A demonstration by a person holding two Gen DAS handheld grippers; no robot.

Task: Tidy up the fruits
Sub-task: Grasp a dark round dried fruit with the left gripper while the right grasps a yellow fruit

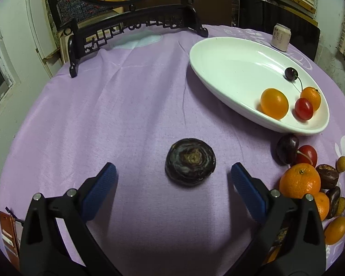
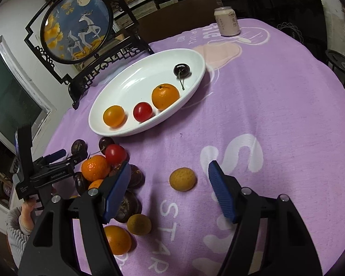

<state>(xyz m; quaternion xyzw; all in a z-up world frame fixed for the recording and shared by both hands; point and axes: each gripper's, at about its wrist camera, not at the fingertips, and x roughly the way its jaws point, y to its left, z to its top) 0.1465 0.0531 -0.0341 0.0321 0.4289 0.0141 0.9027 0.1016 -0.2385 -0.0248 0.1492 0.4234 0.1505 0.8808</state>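
The left gripper (image 1: 172, 177) stands wide open, its blue pads (image 1: 99, 191) on either side of a dark round water chestnut (image 1: 190, 162) on the purple cloth (image 1: 126, 105), touching nothing. The right gripper (image 2: 170, 181) is open too, with a small yellowish fruit (image 2: 182, 179) lying between its pads, clear of both. A white oval dish (image 2: 126, 85) holds two oranges, a red tomato (image 2: 142, 112) and a dark cherry (image 2: 181, 70). More fruit lies heaped on the cloth beside the dish (image 2: 103, 170). The cloth reads "STAR" (image 2: 165, 234) in white; the can (image 2: 226, 21) at the far edge carries print too small to read.
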